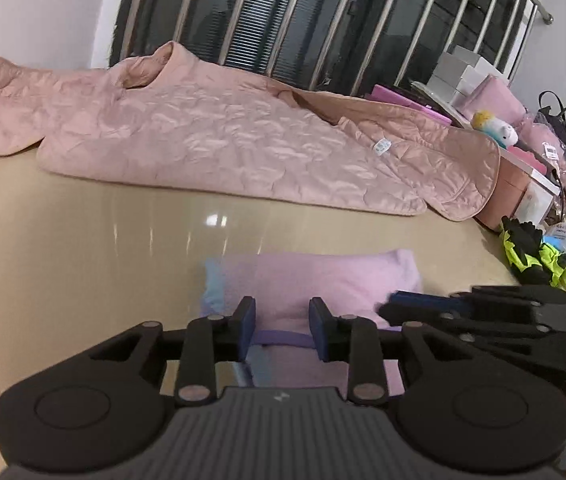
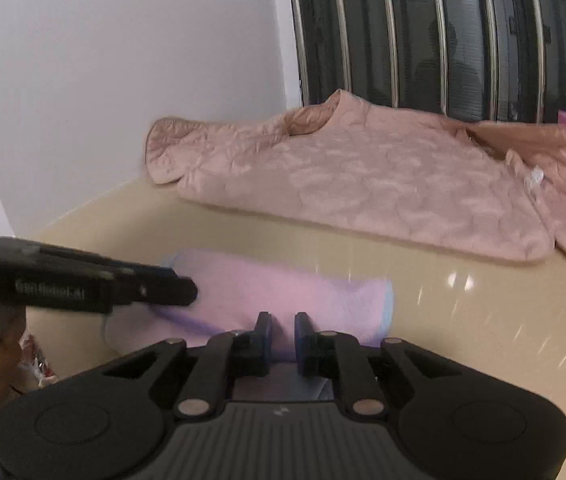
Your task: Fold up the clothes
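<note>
A folded pink fleece garment point(image 1: 323, 276) point(image 2: 283, 292) with a pale blue edge lies on the beige table point(image 1: 75, 240) point(image 2: 483, 320). My left gripper point(image 1: 282, 318) hovers over its near side with the jaws apart; a purple hem strip point(image 1: 283, 338) shows in the gap, and the pads do not press on it. My right gripper point(image 2: 283, 326) stands over the garment's near edge, its blue pads a narrow gap apart with pink fabric visible behind. Each gripper shows from the side in the other view: the right gripper point(image 1: 399, 306) and the left gripper point(image 2: 187, 292), both at the garment's ends.
A pink quilted jacket point(image 1: 223, 140) point(image 2: 363, 184) lies spread across the back of the table below a barred window point(image 1: 323, 20). At the right are stacked boxes point(image 1: 459, 72), a plush toy point(image 1: 495, 128) and neon yellow and black gloves point(image 1: 531, 248). A white wall point(image 2: 123, 80) stands at the left.
</note>
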